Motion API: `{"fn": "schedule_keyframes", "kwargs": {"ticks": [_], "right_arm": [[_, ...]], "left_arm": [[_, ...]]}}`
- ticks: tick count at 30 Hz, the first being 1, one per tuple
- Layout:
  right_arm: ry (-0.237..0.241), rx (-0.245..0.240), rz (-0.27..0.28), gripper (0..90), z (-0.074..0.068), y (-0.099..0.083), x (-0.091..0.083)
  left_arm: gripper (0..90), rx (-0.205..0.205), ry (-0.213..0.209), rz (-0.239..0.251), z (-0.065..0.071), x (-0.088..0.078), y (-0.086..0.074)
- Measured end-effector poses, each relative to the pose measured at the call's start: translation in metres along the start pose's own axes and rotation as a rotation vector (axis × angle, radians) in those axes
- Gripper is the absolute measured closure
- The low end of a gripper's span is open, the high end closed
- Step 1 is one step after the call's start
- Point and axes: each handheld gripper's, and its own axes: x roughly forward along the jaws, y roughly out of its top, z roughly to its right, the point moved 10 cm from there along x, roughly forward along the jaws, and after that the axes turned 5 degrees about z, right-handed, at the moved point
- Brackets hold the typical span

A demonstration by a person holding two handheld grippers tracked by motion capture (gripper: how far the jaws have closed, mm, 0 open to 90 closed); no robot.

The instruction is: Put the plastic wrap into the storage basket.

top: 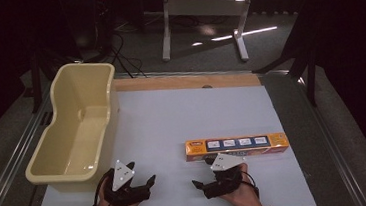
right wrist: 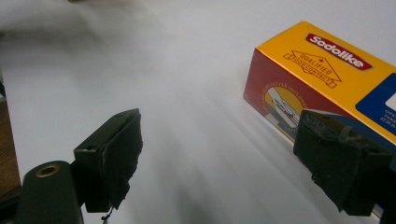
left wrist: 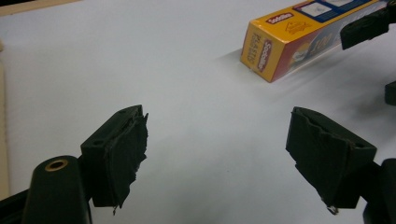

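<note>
- Packaging of the long yellow-orange Sodolike box was seen lying flat on the white table, toward its near right part, with a red end panel and blue picture panels along the top.
- Jaws of the right gripper were spread wide with nothing between them; one jaw was placed just beside the box's near left end, and contact could not be made out.
- Jaws of the left gripper were likewise held wide apart over bare table, gripping nothing.
- Both hands were rested low at the table's near edge, the left hand near the cream plastic tub, the right hand just before the box.
</note>
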Motion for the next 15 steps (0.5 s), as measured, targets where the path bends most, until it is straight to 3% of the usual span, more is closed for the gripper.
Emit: {"fn": "schedule_keyframes", "kwargs": {"ticks": [7, 11, 13, 15], "right_arm": [[-0.004, -0.009, -0.008, 19.6, 0.0016, 0.0005, -0.0009], [-0.033, -0.016, -0.030, 24.7, 0.0055, -0.0020, -0.0008], [-0.038, -0.010, -0.037, 29.7, 0.0071, -0.0031, -0.0005], [-0.024, -0.010, -0.037, 43.9, 0.0066, -0.0039, 0.0003]], "left_arm": [[19.9, 0.008, -0.005, 0.003, 0.0010, 0.0020, 0.0005], [20.6, 0.010, -0.008, -0.001, 0.0011, 0.0016, -0.0001], [20.6, 0.004, -0.006, 0.004, 0.0001, 0.0010, 0.0001], [20.8, -0.004, -0.003, 0.007, -0.0018, -0.0002, 0.0002]]}}
